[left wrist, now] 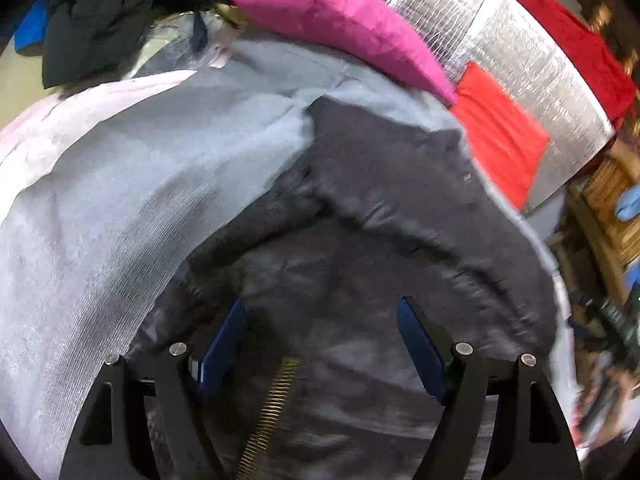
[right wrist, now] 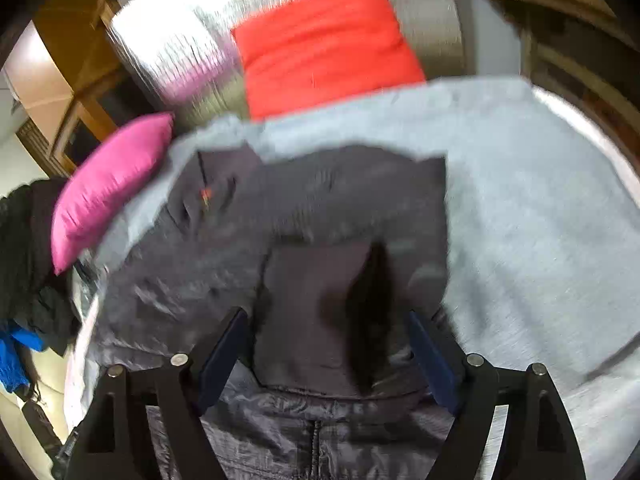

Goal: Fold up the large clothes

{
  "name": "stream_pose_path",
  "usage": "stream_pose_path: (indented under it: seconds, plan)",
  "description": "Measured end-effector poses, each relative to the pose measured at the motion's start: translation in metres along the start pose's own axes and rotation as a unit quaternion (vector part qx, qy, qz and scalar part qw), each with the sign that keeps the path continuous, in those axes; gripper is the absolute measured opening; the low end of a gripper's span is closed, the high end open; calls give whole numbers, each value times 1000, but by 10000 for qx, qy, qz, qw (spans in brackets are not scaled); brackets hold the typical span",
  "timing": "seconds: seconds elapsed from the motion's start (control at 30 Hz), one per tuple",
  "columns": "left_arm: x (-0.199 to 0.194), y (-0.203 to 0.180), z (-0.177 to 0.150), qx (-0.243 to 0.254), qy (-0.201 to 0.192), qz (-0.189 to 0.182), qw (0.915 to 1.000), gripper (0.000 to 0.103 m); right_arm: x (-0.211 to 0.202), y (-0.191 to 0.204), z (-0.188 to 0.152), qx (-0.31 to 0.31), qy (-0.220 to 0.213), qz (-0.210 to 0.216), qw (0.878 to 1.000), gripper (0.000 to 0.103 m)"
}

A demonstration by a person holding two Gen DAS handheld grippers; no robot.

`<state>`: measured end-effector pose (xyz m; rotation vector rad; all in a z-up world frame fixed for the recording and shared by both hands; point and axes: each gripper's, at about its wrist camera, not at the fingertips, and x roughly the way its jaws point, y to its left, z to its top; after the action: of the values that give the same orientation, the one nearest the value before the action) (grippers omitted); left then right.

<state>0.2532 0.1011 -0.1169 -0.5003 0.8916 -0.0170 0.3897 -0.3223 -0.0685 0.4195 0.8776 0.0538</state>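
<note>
A large dark grey jacket [left wrist: 400, 200] lies spread on a light grey blanket [left wrist: 120, 200]. My left gripper [left wrist: 320, 308] hovers over the jacket's body with its jaws wide apart and nothing gripped. In the right wrist view the same jacket [right wrist: 320, 200] shows a folded dark flap [right wrist: 312, 312] above its zipper [right wrist: 316, 440]. My right gripper [right wrist: 326, 316] is open. That flap lies between its fingers, and the pads stand clear of the cloth on both sides. The picture is blurred.
A pink pillow [left wrist: 340, 28] and a red cushion [left wrist: 500, 136] lean against a silver foil panel [left wrist: 520, 60] at the far side. A heap of black clothes [left wrist: 92, 20] sits at the left. Wooden furniture [left wrist: 608, 200] stands beyond the blanket's right edge.
</note>
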Motion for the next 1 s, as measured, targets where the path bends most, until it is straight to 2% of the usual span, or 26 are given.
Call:
stream_pose_path:
  seconds: [0.07, 0.1, 0.23, 0.33, 0.4, 0.43, 0.5, 0.53, 0.6, 0.63, 0.73, 0.8, 0.9, 1.0]
  plan:
    - [-10, -15, 16, 221, -225, 77, 9995, 79, -15, -1, 4, 129, -173, 109, 9997, 84]
    - [-12, -27, 26, 428, -386, 137, 9982, 79, -22, 0, 6, 228, -256, 346, 9988, 84]
    - [9, -71, 54, 1249, -690, 445, 9888, 80, -11, 18, 11, 390, 11, 1493, 9880, 84]
    - [40, -93, 69, 1733, -704, 779, 9793, 80, 13, 31, 10, 412, 178, 1809, 9825, 84]
    - [63, -99, 73, 1860, -563, 909, 9767, 80, 27, 29, 8, 481, 250, 1850, 9813, 84]
    - [75, -99, 74, 1925, -440, 1020, 9750, 80, 38, 26, 7, 535, 321, 1739, 9828, 84]
    - [115, -94, 67, 2113, 149, 1456, 9664, 80, 53, 15, 5, 565, 381, 1347, 9885, 83]
    - [130, -91, 60, 2298, 316, 1530, 9606, 81, 60, 6, 3, 610, 389, 1289, 9890, 81]
    - [128, -92, 52, 2621, -85, 1709, 9498, 89, 64, 2, 2, 617, 313, 1299, 9891, 81]
    - [126, -94, 51, 2737, -145, 1783, 9450, 89, 63, 3, 2, 535, 289, 1244, 9904, 81]
    - [109, -94, 55, 2622, -242, 1747, 9488, 89, 53, 10, 3, 314, 240, 930, 9949, 82]
    - [90, -98, 56, 2629, -566, 1638, 9491, 89, 36, 20, 5, 212, 2, 882, 9959, 83]
    - [74, -111, 54, 2671, -857, 1424, 9492, 89, 15, 34, 6, 149, -202, 1247, 9919, 83]
    - [88, -123, 44, 2900, -692, 1437, 9436, 89, 14, 55, 4, -45, -150, 1535, 9880, 83]
